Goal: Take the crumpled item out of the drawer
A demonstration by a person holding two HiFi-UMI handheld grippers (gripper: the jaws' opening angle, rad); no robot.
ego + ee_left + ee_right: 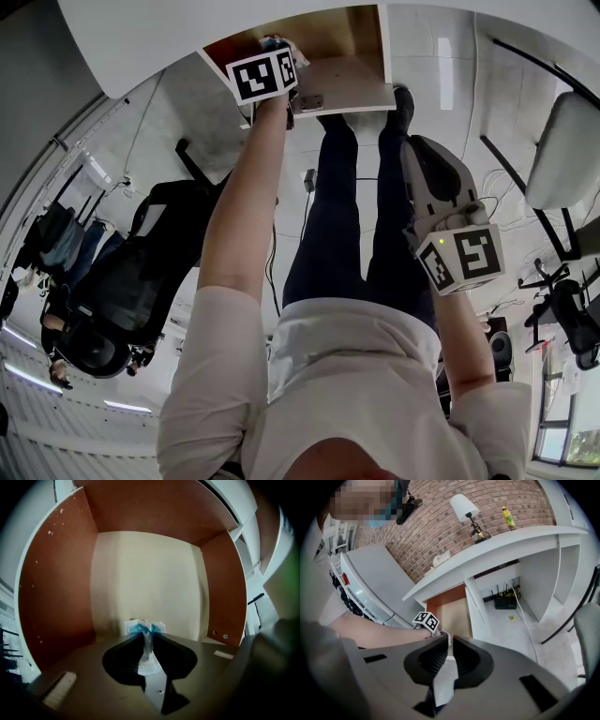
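On the left, our left gripper (pixel 147 637) points steeply down into the open drawer with orange-brown walls and a pale beige floor (pixel 56 588). Its fingers are pinching the crumpled white-and-blue paper item (pixel 140 627). The item lies on the drawer floor at the fingertips, with blue-edged folds bulging out just past them to left and right. A white fold runs back between the pads, along the line of the fingers.

We judge the grip made, so what remains is a lift up and out. The drawer's walls stand well apart from the jaws on both sides, which leaves room for it. This arm alone is at the drawer.

Only the left gripper view shows this pinch. In the head view the gripper's black-and-white marker cube (pixel 262 75) and our forearm cover the item.

Further right, our right gripper (pixel 450 641) hangs beside our leg, well away from the drawer. Its fingers stand a narrow slit apart with nothing pinched. Its view alone shows the drawer from afar, pulled out beneath a white desk (pixel 497 545), with the left cube at its mouth.
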